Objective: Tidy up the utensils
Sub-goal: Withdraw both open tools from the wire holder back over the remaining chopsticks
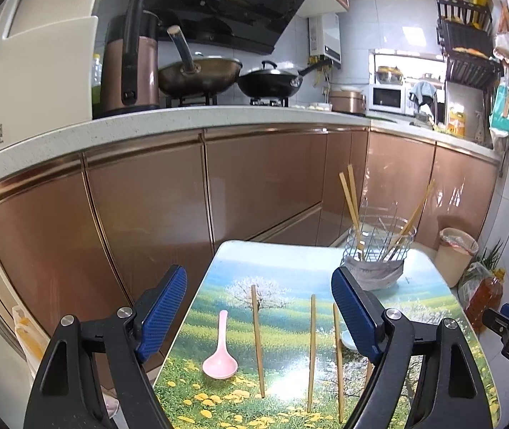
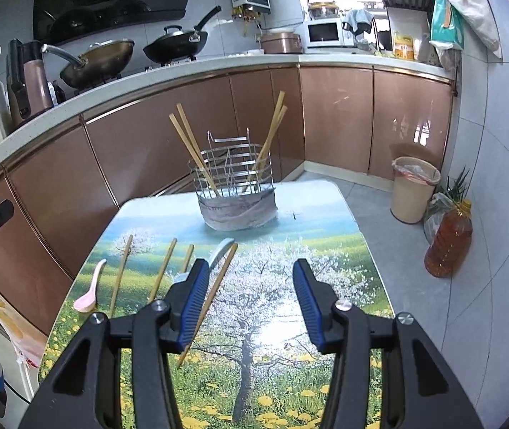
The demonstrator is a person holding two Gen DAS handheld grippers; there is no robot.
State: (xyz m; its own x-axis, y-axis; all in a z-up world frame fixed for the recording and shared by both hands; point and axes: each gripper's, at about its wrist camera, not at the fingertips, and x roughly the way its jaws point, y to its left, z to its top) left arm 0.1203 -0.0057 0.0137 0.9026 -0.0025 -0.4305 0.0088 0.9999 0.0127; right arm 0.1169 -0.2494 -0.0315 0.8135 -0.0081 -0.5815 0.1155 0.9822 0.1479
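Note:
A wire utensil holder (image 2: 236, 200) with several chopsticks in it stands at the far end of the landscape-printed table (image 2: 290, 321). On the table lie a pink spoon (image 1: 218, 355), three loose chopsticks (image 1: 258, 339) side by side, and a white spoon (image 2: 221, 250) with a fourth chopstick (image 2: 215, 296) beside it. My left gripper (image 1: 259, 309) hovers open over the loose chopsticks, holding nothing. My right gripper (image 2: 250, 298) is open too, above the table's middle, with its left finger over the slanted chopstick. The white spoon (image 1: 347, 339) is mostly hidden behind the left gripper's right finger.
Brown cabinet fronts (image 1: 147, 214) and a counter with two woks (image 1: 268, 82) rise beyond the table. On the floor to the right stand a beige bin (image 2: 413, 189) and an oil bottle (image 2: 449, 243). The table's left edge drops off near the pink spoon.

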